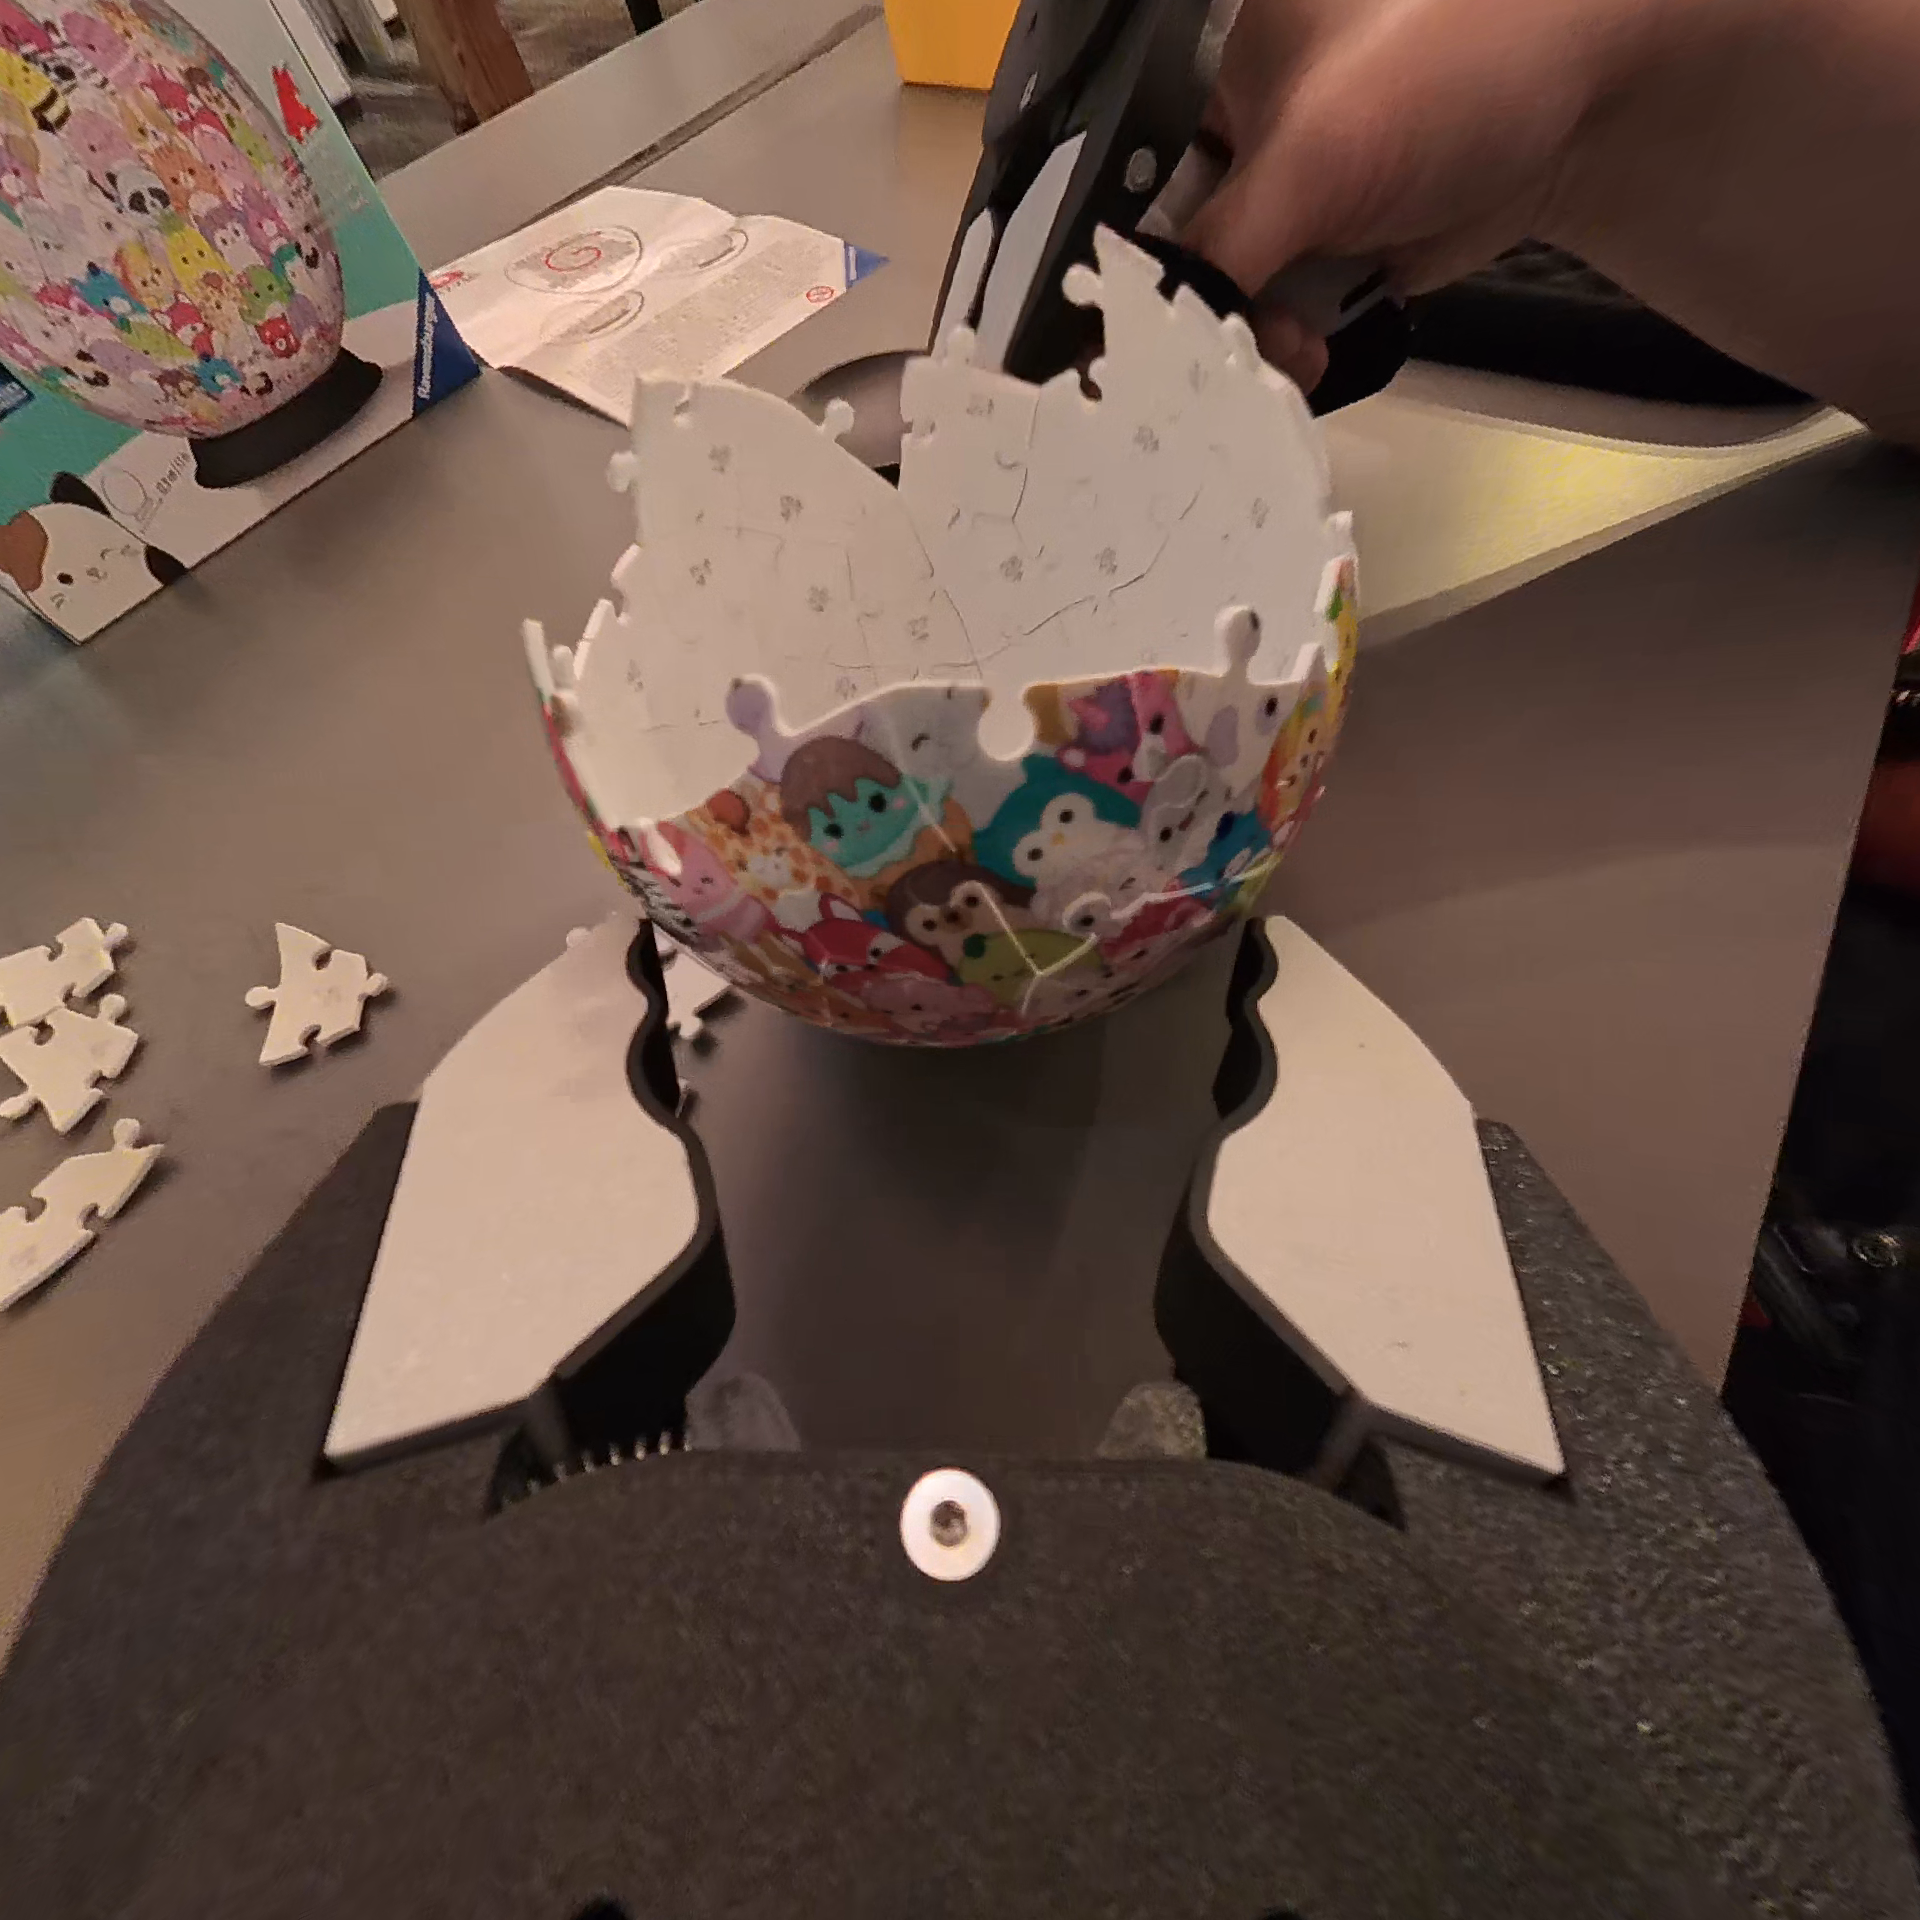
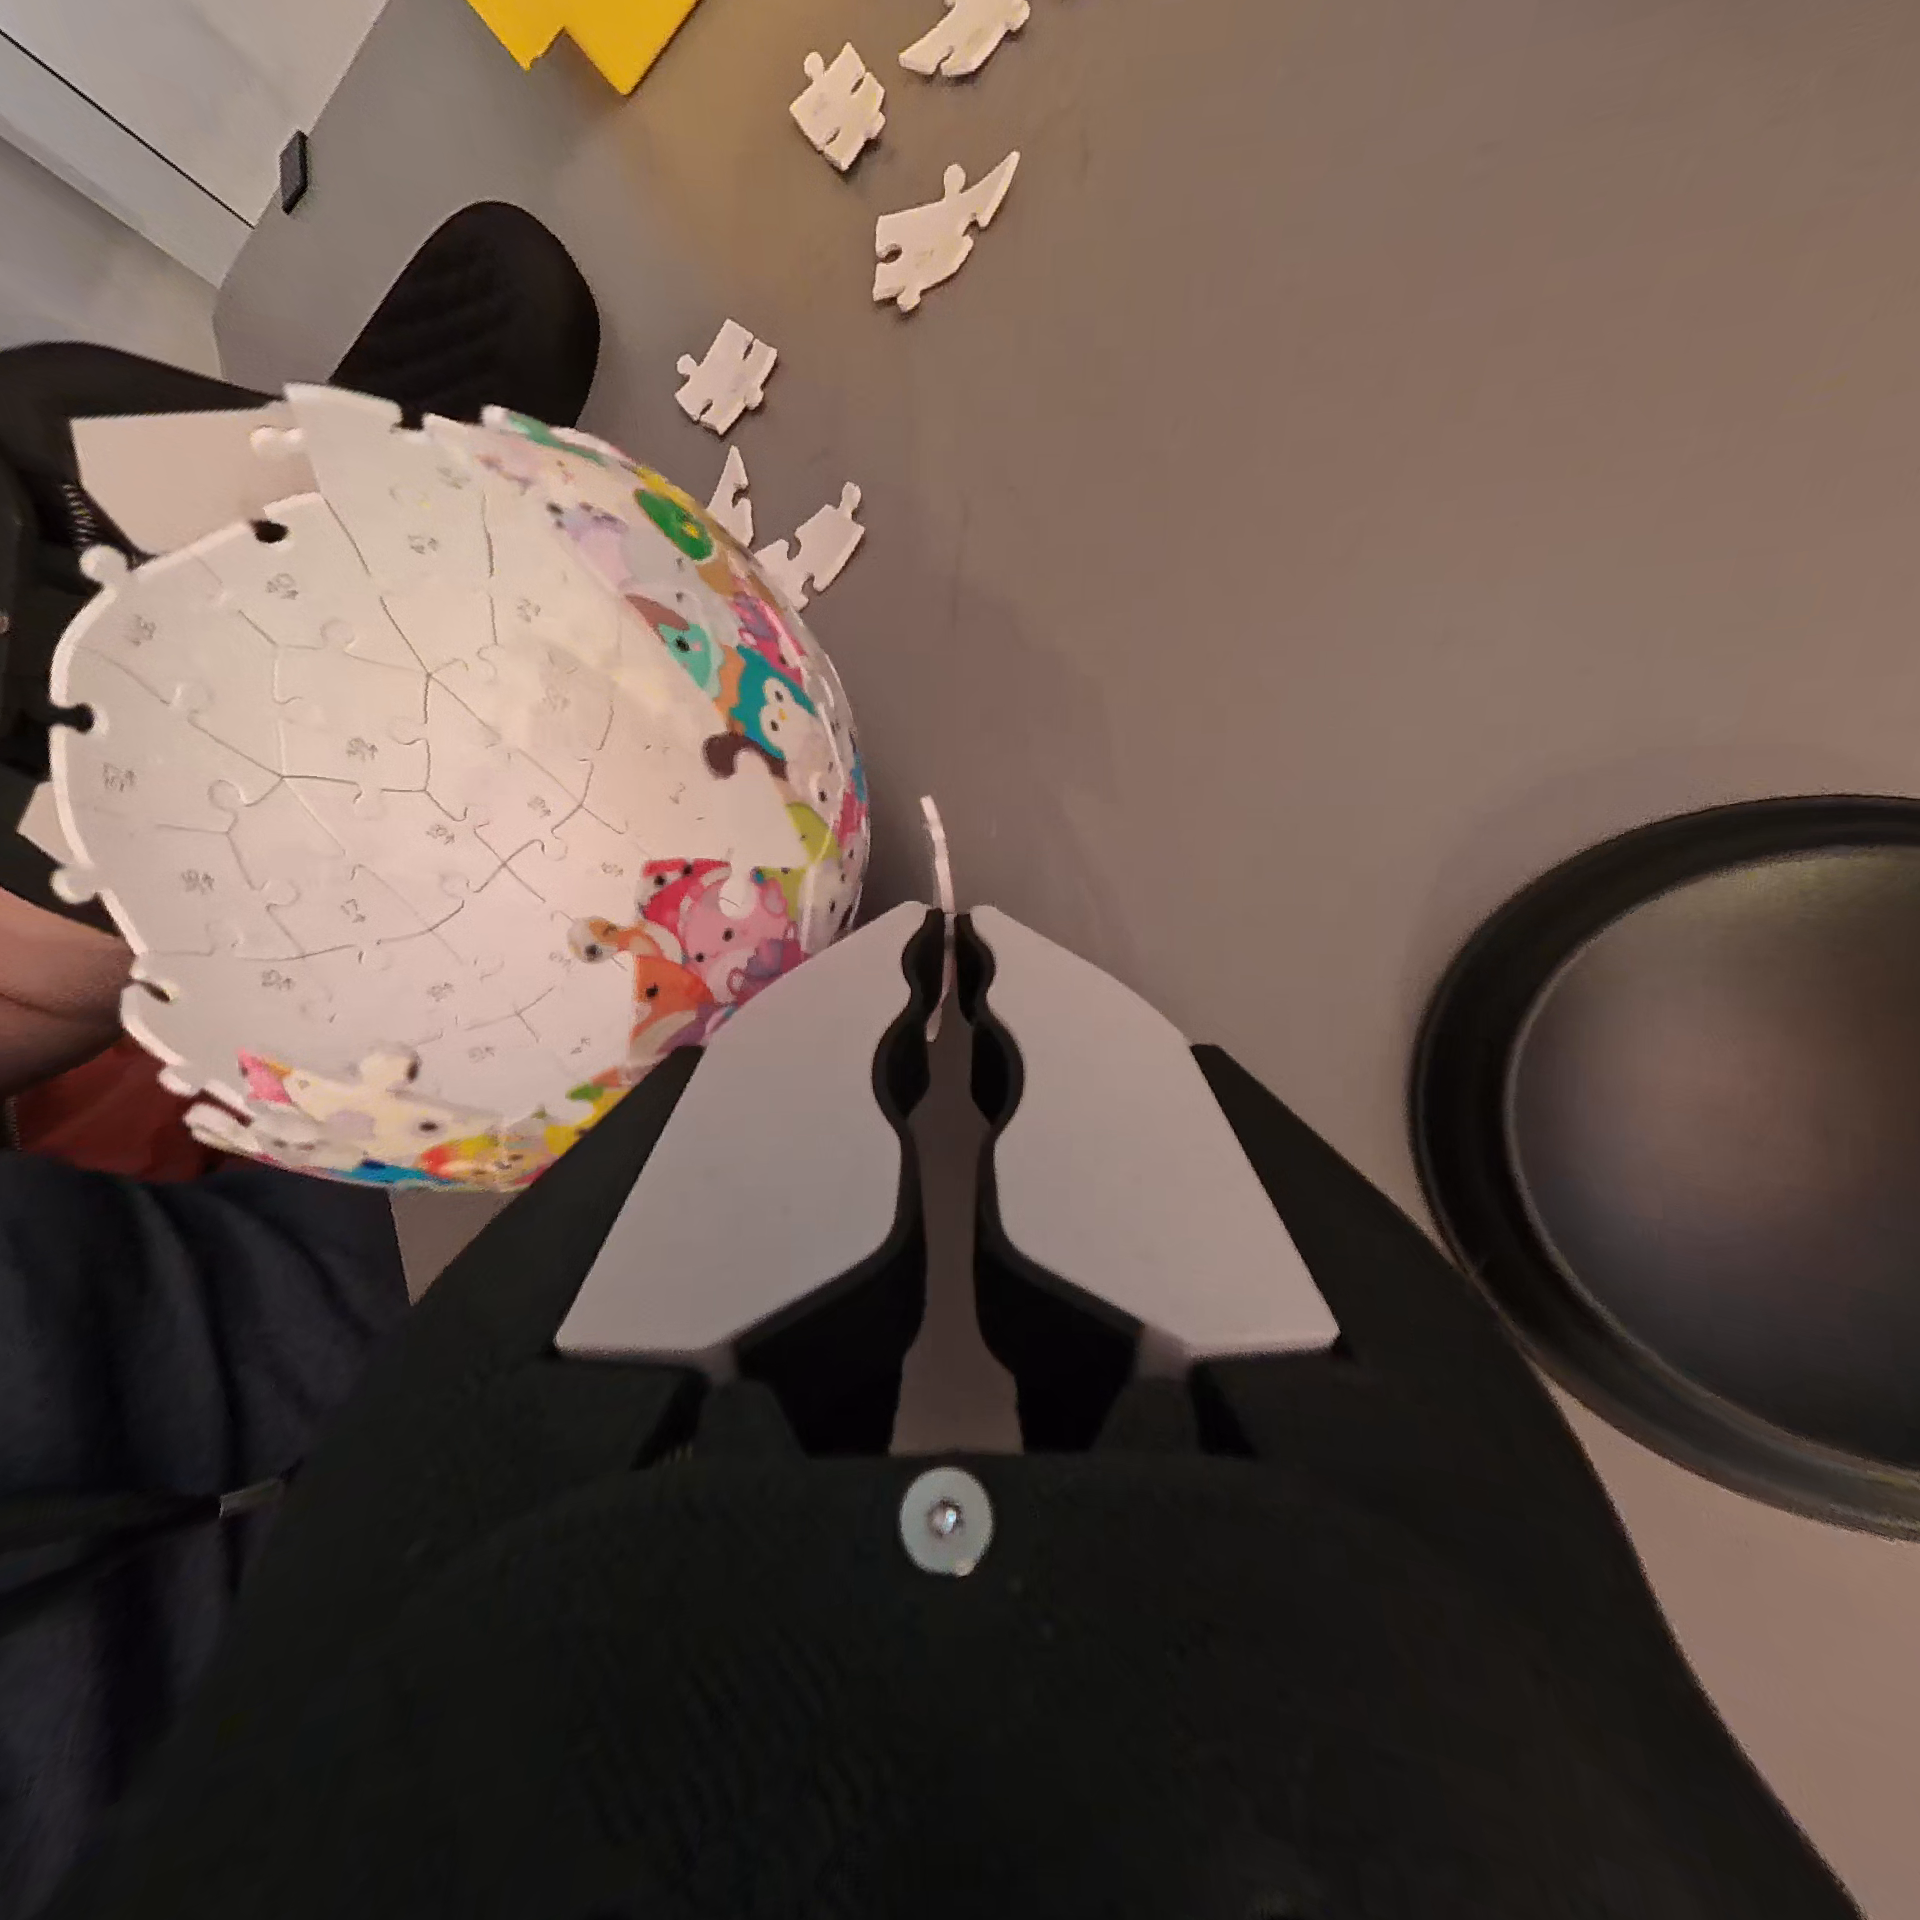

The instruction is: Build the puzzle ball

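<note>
The half-built puzzle ball is an open shell, white inside and printed with colourful characters outside. My left gripper has its wide-set fingers against both sides of the ball's lower part and holds it on the grey table. In the right wrist view the ball shows its white inside. My right gripper is shut on a white puzzle piece, seen edge-on, just right of the ball's outer wall. In the left wrist view the right gripper is at the ball's far rim, held by a hand.
Several loose white pieces lie on the table at the left and beyond the ball. The puzzle box and an instruction sheet are at the back left. A round black stand sits to the right. A yellow object is far back. About 11 centimetres separates my left fingertips from my right.
</note>
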A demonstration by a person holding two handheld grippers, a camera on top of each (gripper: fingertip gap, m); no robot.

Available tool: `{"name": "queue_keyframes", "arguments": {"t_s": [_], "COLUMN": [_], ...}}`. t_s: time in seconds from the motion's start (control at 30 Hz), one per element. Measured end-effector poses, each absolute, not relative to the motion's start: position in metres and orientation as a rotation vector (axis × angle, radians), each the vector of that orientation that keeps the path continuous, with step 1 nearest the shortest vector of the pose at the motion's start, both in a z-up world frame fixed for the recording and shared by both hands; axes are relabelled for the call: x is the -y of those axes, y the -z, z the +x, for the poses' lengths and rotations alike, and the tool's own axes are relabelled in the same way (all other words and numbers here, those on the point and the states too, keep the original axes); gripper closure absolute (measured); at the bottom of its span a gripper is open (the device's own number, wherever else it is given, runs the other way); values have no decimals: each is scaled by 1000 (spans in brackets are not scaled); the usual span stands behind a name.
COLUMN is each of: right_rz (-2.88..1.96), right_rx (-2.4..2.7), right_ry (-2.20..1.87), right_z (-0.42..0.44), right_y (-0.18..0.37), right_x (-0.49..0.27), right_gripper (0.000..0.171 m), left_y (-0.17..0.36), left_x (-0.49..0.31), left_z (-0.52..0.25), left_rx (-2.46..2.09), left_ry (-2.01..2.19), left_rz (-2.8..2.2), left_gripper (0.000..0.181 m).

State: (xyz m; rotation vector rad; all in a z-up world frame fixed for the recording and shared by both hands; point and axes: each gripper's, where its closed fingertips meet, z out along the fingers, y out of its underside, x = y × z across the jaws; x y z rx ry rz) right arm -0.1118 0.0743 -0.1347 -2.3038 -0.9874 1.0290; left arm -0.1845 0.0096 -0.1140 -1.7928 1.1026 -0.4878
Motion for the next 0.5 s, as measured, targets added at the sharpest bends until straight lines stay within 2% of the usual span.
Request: {"name": "queue_keyframes", "arguments": {"t_s": [0.33,0.5], "right_rz": [-2300,-2300], "right_rx": [1053,1067], "right_ry": [-1011,-1012], "right_z": [-117,-117], "right_y": [136,139], "right_x": [-72,-71], "right_gripper": [168,168], "left_y": [137,141], "left_x": [-17,-22], "left_z": [-189,-189], "left_rx": [-1135,-1128], "left_ry": [343,277], "left_rz": [-1912,-1933], "left_gripper": [65,63]}}
